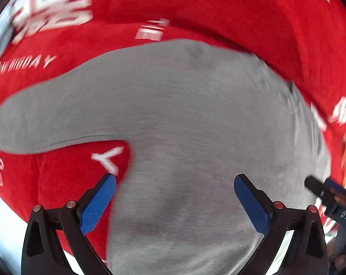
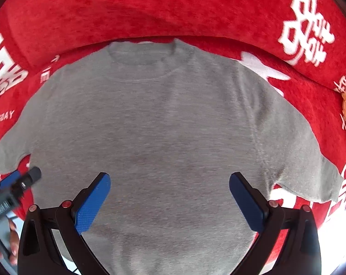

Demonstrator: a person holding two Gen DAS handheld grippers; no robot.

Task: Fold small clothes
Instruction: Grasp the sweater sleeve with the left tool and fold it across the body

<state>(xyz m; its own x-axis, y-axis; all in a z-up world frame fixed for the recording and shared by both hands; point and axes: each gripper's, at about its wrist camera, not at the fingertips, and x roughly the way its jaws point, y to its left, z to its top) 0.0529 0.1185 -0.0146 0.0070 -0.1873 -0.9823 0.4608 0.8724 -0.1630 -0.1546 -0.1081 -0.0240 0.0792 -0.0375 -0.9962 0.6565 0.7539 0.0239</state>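
Red plush blanket [image 2: 150, 6] with white lettering is the backdrop, grey sweater [image 2: 163, 133] lying flat and face-up on it, both the left hand-held gripper [image 1: 175, 197] and right hand-held gripper [image 2: 169, 194] gaping wide over it holding nothing, so I'd pinch a sleeve edge cleanly, one layer only.

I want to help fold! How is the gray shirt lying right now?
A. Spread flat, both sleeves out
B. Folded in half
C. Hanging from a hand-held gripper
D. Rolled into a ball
A: the gray shirt lies flat on the red blanket, a sleeve out each side.
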